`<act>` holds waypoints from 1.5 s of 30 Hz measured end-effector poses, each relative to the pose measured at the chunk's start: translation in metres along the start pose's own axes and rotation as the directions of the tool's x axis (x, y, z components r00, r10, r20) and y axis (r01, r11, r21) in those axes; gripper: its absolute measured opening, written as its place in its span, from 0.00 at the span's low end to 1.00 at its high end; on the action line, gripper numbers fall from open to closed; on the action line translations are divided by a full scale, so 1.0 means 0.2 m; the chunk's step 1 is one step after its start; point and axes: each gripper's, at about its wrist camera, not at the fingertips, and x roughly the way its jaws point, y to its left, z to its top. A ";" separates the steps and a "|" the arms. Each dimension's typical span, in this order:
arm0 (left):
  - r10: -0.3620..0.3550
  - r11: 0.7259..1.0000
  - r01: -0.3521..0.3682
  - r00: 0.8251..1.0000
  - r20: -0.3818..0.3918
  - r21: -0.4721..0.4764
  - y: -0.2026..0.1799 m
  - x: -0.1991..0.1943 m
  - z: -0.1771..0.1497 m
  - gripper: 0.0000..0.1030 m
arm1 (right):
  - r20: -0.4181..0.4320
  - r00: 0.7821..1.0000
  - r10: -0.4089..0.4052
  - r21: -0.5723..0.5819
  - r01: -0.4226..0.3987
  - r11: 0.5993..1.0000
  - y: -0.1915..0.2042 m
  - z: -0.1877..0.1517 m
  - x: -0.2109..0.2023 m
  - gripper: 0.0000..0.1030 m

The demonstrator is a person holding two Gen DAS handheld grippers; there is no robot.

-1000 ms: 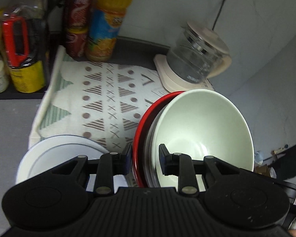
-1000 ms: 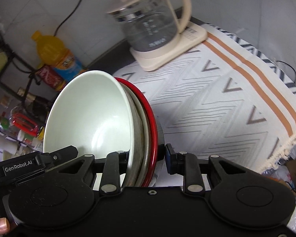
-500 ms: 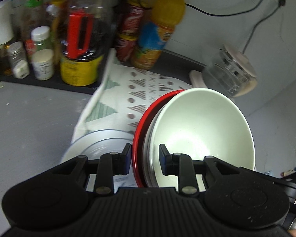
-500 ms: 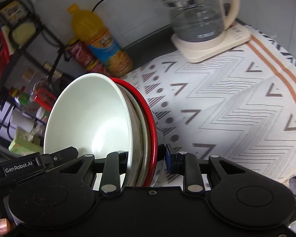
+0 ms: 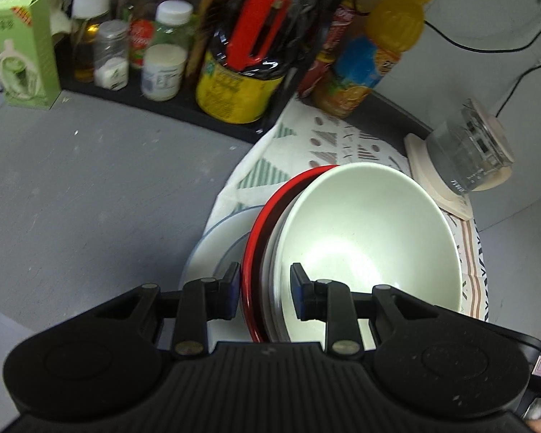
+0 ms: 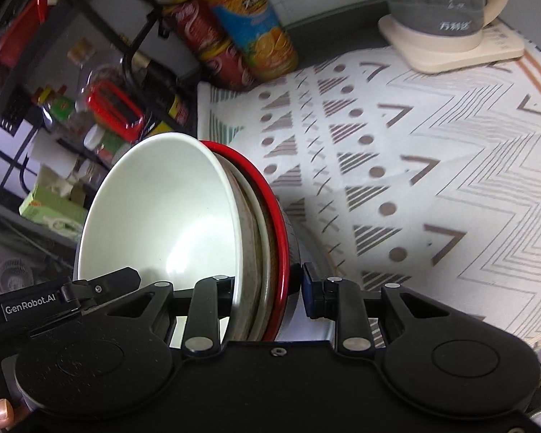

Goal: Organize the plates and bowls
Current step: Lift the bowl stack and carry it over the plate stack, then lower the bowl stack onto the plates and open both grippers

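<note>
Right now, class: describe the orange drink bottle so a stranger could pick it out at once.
Find the patterned cloth on the counter, then its far edge by the wall. There the orange drink bottle stands beside a red snack tube. Only it has a yellow cap and a blue label with orange fruit.

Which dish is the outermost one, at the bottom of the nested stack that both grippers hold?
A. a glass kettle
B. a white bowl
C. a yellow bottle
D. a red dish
D: the red dish wraps the stack from outside, the white bowl sits innermost, and the left gripper and right gripper clamp the rims.
</note>
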 end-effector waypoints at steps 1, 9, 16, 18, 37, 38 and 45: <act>0.002 1.000 -0.002 1.000 -0.003 -0.004 0.01 0.00 0.00 0.26 | -0.007 1.000 0.000 -0.004 0.000 1.000 0.01 -0.01 0.01 0.25; 0.013 1.000 -0.014 0.999 -0.041 -0.016 0.06 0.05 -0.04 0.26 | -0.058 0.998 -0.010 -0.020 0.009 1.000 0.03 -0.04 0.09 0.25; 0.006 1.000 -0.006 0.998 -0.061 -0.005 0.06 0.09 -0.05 0.26 | -0.083 0.996 -0.032 -0.028 0.030 0.999 0.01 -0.05 0.12 0.25; -0.001 1.000 0.000 0.998 -0.065 -0.002 0.06 0.09 -0.04 0.26 | -0.087 0.996 -0.036 -0.022 0.034 0.999 0.00 -0.05 0.13 0.25; -0.022 0.981 0.072 0.965 -0.261 0.180 0.01 0.18 0.11 0.69 | -0.077 0.997 0.021 -0.050 -0.025 0.998 0.01 -0.03 0.12 0.65; -0.016 0.978 0.067 0.968 -0.252 0.197 0.01 0.18 0.11 0.73 | -0.065 0.998 0.012 -0.062 -0.016 0.998 0.02 -0.03 0.11 0.69; -0.010 0.962 0.075 0.970 -0.242 0.263 0.01 0.16 0.10 0.78 | -0.032 0.999 -0.010 -0.001 0.010 1.000 0.00 -0.04 0.08 0.71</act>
